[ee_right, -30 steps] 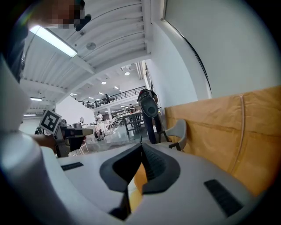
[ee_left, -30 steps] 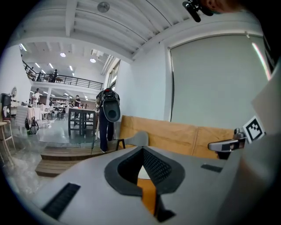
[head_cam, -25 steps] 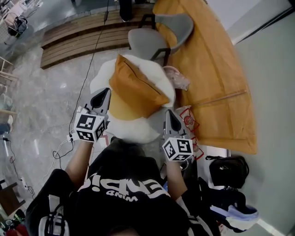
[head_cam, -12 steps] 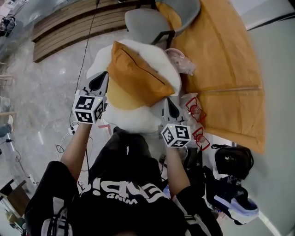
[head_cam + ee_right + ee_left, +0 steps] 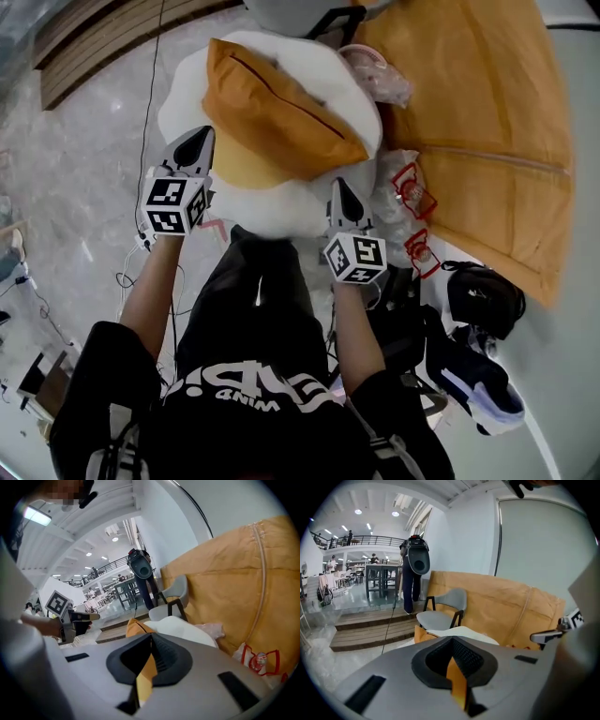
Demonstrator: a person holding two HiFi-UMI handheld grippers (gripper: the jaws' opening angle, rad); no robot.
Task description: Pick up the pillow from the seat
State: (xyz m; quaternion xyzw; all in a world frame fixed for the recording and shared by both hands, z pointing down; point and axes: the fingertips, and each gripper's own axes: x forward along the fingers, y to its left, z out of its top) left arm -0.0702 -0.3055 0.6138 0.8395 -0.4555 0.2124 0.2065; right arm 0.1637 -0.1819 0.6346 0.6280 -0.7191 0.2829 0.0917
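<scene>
An orange pillow (image 5: 277,112) leans on a white fluffy seat (image 5: 267,217). My left gripper (image 5: 197,141) hangs at the seat's left edge, just left of the pillow's lower corner, jaws shut and empty. My right gripper (image 5: 339,186) is over the seat's front right, below the pillow's right corner, also shut with nothing in it. The left gripper view looks over its shut jaws (image 5: 451,640) to a pillow corner (image 5: 422,634) and the right gripper (image 5: 548,634). Beyond the right gripper's own jaws (image 5: 151,637) the pillow (image 5: 136,627) and the left gripper (image 5: 77,618) show.
A large tan sack (image 5: 478,122) fills the right side. Plastic bags with red print (image 5: 412,197) lie between it and the seat. A grey chair (image 5: 440,616) stands behind the seat. A black bag (image 5: 483,295) and shoes (image 5: 478,389) lie at lower right. A cable (image 5: 145,94) crosses the floor.
Both grippers have come down and forward toward the seat, one on each side of the pillow's near end. Their jaws stayed shut. The pillow has not moved on the seat.
</scene>
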